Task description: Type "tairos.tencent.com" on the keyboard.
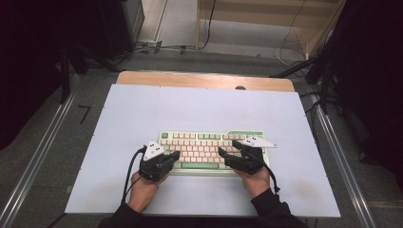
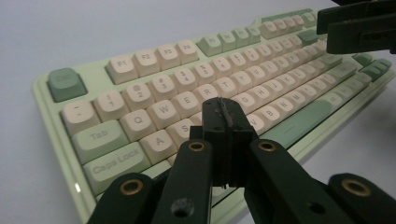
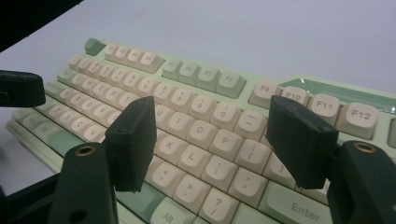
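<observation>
- High view puts the keyboard (image 1: 209, 148) flat on the near half of the table, square to you, with your two hands at its front edge.
- You are dealing with a stiff plastic slab that looks fairly heavy for its size; I judge it will not bend. The keys (image 2: 161, 105) are the delicate part: each cap gives when pressed and could pop off if you pry it.
- If you must shift it, take the pale green frame at a side edge, not the caps, which are smooth and rounded and offer a poor grip.
- Your left gripper (image 2: 224, 116) has its jaws pressed together with nothing between them, its tip just over the letter rows, a good single point for pressing a key.
- Your right gripper (image 3: 219, 140) stands wide, its jaws apart above the right-hand letters and holding nothing.
- The pale sheet (image 1: 142, 109) covering the table looks smooth, so the keyboard may slide if pushed sideways.
- Beyond the table lie cables (image 1: 157, 47) on a grey floor and dark stands at both sides.
</observation>
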{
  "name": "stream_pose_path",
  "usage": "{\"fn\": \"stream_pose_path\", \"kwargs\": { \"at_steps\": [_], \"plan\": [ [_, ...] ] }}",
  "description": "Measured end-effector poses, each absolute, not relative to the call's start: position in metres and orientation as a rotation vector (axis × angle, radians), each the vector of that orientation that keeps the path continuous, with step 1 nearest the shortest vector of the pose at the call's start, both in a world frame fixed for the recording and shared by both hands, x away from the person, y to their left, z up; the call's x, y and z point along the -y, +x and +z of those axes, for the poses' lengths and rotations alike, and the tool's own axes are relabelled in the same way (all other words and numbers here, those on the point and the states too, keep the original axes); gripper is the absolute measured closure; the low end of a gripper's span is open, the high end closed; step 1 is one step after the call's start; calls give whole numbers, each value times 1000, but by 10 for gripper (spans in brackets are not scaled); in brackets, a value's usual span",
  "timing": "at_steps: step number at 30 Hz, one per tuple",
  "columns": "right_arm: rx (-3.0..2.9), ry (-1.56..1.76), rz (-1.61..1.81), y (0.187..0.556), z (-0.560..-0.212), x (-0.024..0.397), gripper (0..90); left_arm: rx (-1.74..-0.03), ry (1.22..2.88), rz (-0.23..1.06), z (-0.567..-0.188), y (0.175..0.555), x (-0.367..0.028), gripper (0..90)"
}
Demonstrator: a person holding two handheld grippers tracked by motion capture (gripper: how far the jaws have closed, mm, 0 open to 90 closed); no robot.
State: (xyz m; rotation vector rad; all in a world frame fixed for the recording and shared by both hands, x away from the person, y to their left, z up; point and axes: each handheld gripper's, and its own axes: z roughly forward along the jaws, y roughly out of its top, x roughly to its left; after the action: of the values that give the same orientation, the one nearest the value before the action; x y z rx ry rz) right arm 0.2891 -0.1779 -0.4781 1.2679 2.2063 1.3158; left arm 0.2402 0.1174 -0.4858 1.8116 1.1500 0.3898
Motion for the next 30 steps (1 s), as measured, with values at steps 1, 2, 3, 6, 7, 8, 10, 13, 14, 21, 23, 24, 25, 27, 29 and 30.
{"fn": "stream_pose_path", "kwargs": {
  "at_steps": [1, 2, 3, 6, 7, 8, 10, 13, 14, 21, 23, 24, 25, 27, 29, 30],
  "plan": [
    [-2201, 1273, 1313, 288, -478, 180, 317, -1145, 1819, 383, -486, 241, -115, 900],
    [-2195, 1278, 1313, 287, -478, 181, 318, -1138, 1826, 380, -487, 242, -114, 900],
    [-2191, 1280, 1310, 287, -478, 183, 318, -1136, 1830, 376, -487, 244, -112, 900],
    [-2181, 1295, 1301, 285, -478, 187, 320, -1126, 1847, 360, -489, 247, -108, 900],
    [-2178, 1299, 1297, 285, -479, 188, 320, -1125, 1851, 355, -490, 248, -107, 900],
    [-2175, 1303, 1294, 284, -479, 190, 320, -1119, 1857, 350, -490, 249, -106, 900],
    [-2170, 1310, 1290, 283, -479, 192, 320, -1114, 1866, 348, -491, 251, -103, 900],
    [-2165, 1316, 1281, 281, -479, 195, 324, -1110, 1877, 344, -492, 253, -100, 900],
    [-2163, 1320, 1281, 281, -479, 196, 324, -1110, 1882, 341, -492, 254, -99, 900],
    [-2155, 1335, 1269, 279, -480, 200, 324, -1114, 1910, 336, -494, 256, -94, 900],
    [-2157, 1336, 1268, 279, -480, 200, 326, -1117, 1917, 338, -495, 256, -94, 900],
    [-2157, 1336, 1268, 279, -480, 200, 326, -1118, 1918, 337, -495, 256, -94, 900],
    [-2157, 1335, 1268, 279, -480, 199, 327, -1117, 1918, 335, -495, 256, -94, 900],
    [-2157, 1336, 1268, 279, -480, 199, 328, -1117, 1917, 334, -495, 256, -93, 898],
    [-2159, 1334, 1268, 279, -480, 199, 329, -1116, 1918, 335, -495, 256, -93, 892],
    [-2159, 1333, 1269, 279, -480, 199, 329, -1117, 1920, 337, -495, 256, -93, 892]
  ]
}}
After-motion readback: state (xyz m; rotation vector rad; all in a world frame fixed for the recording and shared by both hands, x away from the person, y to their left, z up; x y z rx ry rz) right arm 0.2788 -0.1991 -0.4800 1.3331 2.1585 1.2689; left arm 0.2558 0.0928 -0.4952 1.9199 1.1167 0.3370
